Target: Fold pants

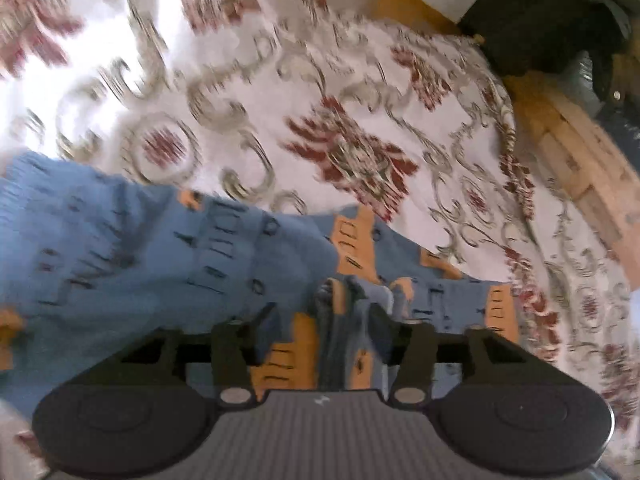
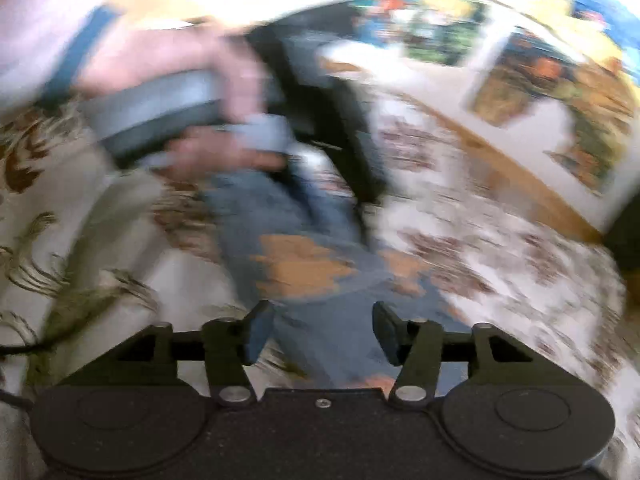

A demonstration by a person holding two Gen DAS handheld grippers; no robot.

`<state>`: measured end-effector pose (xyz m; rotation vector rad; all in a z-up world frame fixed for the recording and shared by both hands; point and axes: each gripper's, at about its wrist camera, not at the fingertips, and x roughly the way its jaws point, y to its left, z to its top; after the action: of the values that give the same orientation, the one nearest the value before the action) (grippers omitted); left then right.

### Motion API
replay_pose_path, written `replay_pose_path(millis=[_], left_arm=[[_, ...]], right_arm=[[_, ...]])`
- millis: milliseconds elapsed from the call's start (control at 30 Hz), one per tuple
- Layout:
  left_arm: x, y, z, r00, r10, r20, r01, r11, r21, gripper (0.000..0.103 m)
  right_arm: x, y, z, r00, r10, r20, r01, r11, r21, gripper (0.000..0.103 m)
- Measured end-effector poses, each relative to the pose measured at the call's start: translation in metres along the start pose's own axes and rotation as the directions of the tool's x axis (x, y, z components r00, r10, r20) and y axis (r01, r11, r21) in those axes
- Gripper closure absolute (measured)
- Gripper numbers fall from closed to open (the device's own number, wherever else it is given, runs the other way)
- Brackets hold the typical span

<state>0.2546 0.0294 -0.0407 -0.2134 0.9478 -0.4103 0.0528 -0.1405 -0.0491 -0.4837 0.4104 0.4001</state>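
Left tool (image 1: 352,316) gripping pants (image 1: 120,248), right tool (image 2: 322,330) agape (blurred)

I am seeing the blue-and-orange pants (image 1: 132,248) lying on a bed spread with a white floral cover (image 1: 360,92).

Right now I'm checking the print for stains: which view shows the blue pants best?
The left wrist view: the blue pants fill its lower half, orange patches and dark marks readable, fabric bunched in the left gripper. The right wrist view shows them badly motion-blurred, ahead of the open right gripper.
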Motion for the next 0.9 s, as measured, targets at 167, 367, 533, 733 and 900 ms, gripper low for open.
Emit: replay_pose_path(millis=[167,367,533,733,900], left_arm=[[-0.027,-0.021,-0.025,0.969,0.076,0.236,-0.084,0.996,0.027,0.010],[0.017,-0.054,-0.034,0.931,0.226,0.286,-0.257,0.963,0.077,0.009],[0.034,-0.034,-0.037,0.909,0.335,0.249,-0.357,0.933,0.051,0.000],[-0.004,-0.020,-0.038,0.887,0.392,0.245,-0.410,0.912,0.025,0.001],[-0.006,-0.014,-0.055,0.883,0.431,0.185,-0.448,0.892,0.060,0.001]], right_arm=[[-0.001,-0.064,-0.027,0.949,-0.306,-0.079,0.310,0.949,0.048,0.010],[0.051,-0.115,-0.036,0.916,-0.390,-0.095,0.394,0.919,0.033,0.005],[0.079,-0.138,-0.063,0.892,-0.390,-0.227,0.412,0.910,0.055,0.005],[0.013,-0.110,-0.043,0.903,-0.411,-0.124,0.427,0.890,0.160,0.001],[0.031,-0.059,-0.064,0.921,-0.311,-0.235,0.321,0.947,0.004,0.003]])
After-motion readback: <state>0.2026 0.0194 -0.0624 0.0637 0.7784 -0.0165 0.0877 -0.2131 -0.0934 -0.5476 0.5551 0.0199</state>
